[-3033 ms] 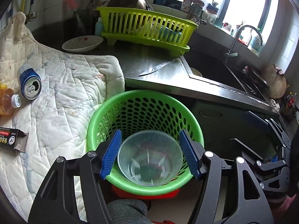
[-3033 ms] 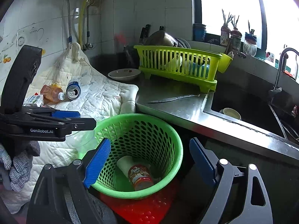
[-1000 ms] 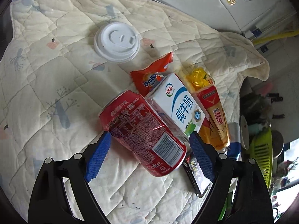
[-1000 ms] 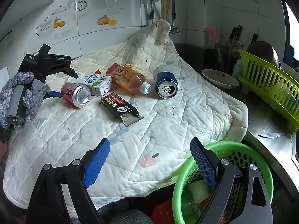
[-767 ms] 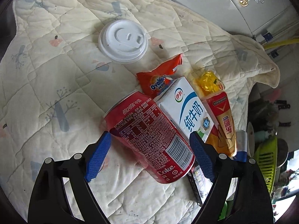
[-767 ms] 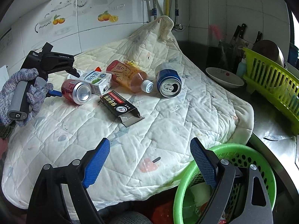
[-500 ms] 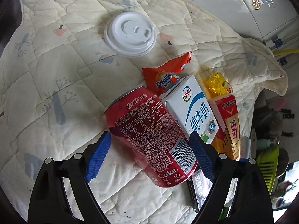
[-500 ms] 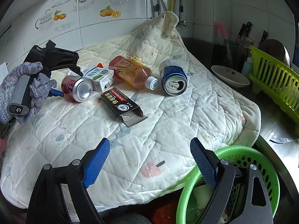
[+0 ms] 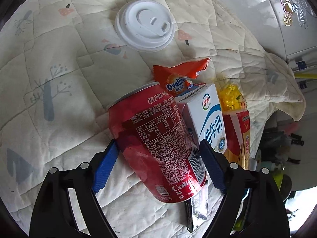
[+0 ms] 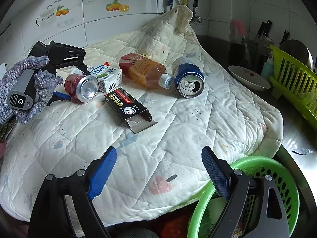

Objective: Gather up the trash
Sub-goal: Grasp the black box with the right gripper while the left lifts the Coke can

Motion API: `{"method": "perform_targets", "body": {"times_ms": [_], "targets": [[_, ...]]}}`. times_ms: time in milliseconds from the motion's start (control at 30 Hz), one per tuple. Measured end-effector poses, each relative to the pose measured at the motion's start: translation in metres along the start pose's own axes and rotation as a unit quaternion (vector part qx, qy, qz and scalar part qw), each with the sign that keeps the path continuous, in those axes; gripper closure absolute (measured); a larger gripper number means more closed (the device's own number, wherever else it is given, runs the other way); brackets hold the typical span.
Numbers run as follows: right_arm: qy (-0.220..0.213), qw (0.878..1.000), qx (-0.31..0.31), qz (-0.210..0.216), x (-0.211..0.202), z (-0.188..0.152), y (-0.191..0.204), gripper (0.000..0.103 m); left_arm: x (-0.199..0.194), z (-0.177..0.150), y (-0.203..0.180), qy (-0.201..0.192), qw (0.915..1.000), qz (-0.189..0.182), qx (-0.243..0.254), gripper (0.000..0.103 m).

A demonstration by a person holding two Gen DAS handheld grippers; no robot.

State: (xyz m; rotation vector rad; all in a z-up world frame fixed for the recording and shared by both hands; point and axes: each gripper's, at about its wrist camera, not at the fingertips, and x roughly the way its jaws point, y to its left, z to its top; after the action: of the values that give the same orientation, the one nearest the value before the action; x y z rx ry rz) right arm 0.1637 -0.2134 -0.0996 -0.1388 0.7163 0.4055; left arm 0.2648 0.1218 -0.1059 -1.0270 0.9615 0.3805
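A: Starting from the biggest thing: the quilt (image 10: 178, 130) covers the tabletop, and the green basket (image 10: 285, 178) sits below its near right corner. Your target, the red can (image 9: 158, 140), lies on its side on the quilt, touching the milk carton (image 9: 208, 119).

B: And my grippers?

A: Your left gripper (image 9: 158, 164) straddles the red can, jaws closing, one pad either side; I can't tell if they touch yet. Your right gripper (image 10: 158, 172) hangs spread and empty above the quilt's near edge, beside the basket.

B: What could go wrong?

A: The pad on the carton side is wedged between can and carton, so you may pinch both or shove the carton into the orange bottle (image 10: 146, 71). The can is round and slick; an off-centre squeeze could roll it onto the black box (image 10: 128, 107).
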Motion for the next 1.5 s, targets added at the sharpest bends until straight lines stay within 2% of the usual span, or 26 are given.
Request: {"method": "perform_targets", "body": {"times_ms": [167, 333, 433, 567, 767, 900, 1033, 1133, 1367, 1500], "targets": [[0.001, 1.000, -0.002, 0.005, 0.005, 0.004, 0.001, 0.018, -0.007, 0.001, 0.003, 0.000, 0.9996, -0.007, 0.027, 0.024], [0.004, 1.000, -0.006, 0.019, 0.014, 0.018, 0.006, 0.019, -0.022, 0.002, 0.010, 0.000, 0.9967, -0.003, 0.081, 0.025], [0.007, 0.999, -0.015, 0.033, 0.024, 0.031, 0.014, 0.018, -0.028, 0.005, 0.015, 0.016, 0.9935, -0.004, 0.113, 0.029], [0.022, 0.998, -0.023, 0.050, 0.046, 0.049, 0.022, 0.019, -0.034, 0.007, 0.019, 0.023, 0.9871, 0.009, 0.158, 0.029], [0.045, 0.995, -0.065, 0.058, 0.082, 0.072, 0.042, 0.020, -0.039, 0.006, 0.011, 0.044, 0.9679, 0.032, 0.245, 0.030], [0.060, 0.993, -0.087, 0.059, 0.104, 0.080, 0.053, 0.023, -0.038, 0.007, 0.007, 0.065, 0.9584, 0.033, 0.276, 0.030], [0.078, 0.991, -0.093, 0.064, 0.123, 0.084, 0.057, 0.023, -0.034, 0.008, 0.003, 0.079, 0.9508, 0.033, 0.298, 0.029], [0.090, 0.990, -0.090, 0.067, 0.136, 0.087, 0.057, 0.029, -0.029, 0.010, 0.003, 0.089, 0.9494, 0.030, 0.300, 0.029], [0.093, 0.990, -0.066, 0.077, 0.133, 0.087, 0.055, 0.055, -0.020, 0.013, 0.005, 0.088, 0.9544, 0.020, 0.285, 0.029], [0.085, 0.992, -0.046, 0.081, 0.121, 0.081, 0.051, 0.057, -0.011, 0.009, 0.007, 0.111, 0.9561, 0.004, 0.271, 0.029]]}}
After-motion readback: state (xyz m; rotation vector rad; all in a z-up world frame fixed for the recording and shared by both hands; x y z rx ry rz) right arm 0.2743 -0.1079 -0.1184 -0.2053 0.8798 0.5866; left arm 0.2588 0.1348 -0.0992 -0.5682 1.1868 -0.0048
